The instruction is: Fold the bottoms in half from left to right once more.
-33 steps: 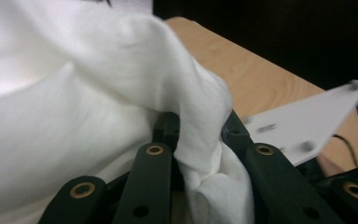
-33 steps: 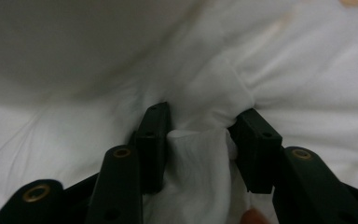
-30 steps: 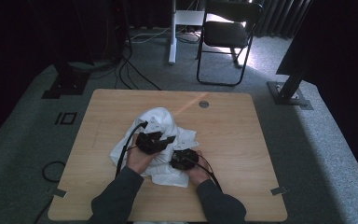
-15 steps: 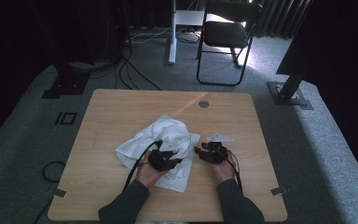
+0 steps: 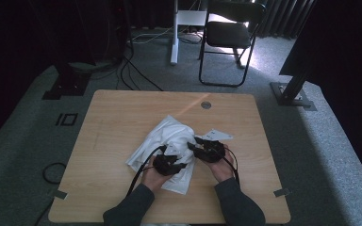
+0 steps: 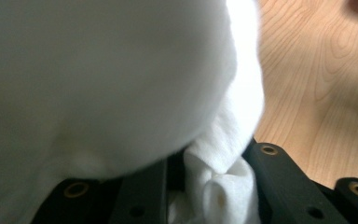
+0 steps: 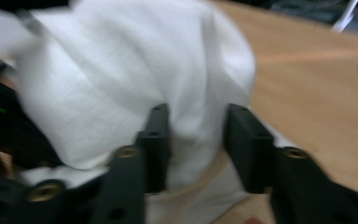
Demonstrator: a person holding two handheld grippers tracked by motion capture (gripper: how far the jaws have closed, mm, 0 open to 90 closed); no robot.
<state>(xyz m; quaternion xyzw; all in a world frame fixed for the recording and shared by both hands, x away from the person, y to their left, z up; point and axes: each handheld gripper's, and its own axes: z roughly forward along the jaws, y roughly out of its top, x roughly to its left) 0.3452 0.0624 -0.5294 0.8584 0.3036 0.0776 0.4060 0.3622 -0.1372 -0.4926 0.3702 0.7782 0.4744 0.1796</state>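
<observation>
Left gripper (image 5: 187, 164) sits in my left hand (image 5: 152, 178) over the near part of the cloth (image 5: 169, 136), its cable looping back toward my sleeve. In the left gripper view its jaws have a bunched fold of the cloth (image 6: 216, 186) squeezed between them, and more white fabric billows close over the lens, blurred. Bare table (image 6: 317, 74) shows to the right of that fold.

Cloth lies crumpled a little right of the table's (image 5: 118, 122) middle, humped up at the far end and spread flatter toward me.

Right gripper (image 5: 192, 142), held in my right hand (image 5: 220, 168), points left into the cloth's right edge, just beside the left one. In the right gripper view its jaws stand apart with a hanging swell of cloth (image 7: 135, 79) between them; I cannot tell whether they press it, since the frame is smeared. A grey plate (image 5: 215, 135) sits on top of this gripper.
</observation>
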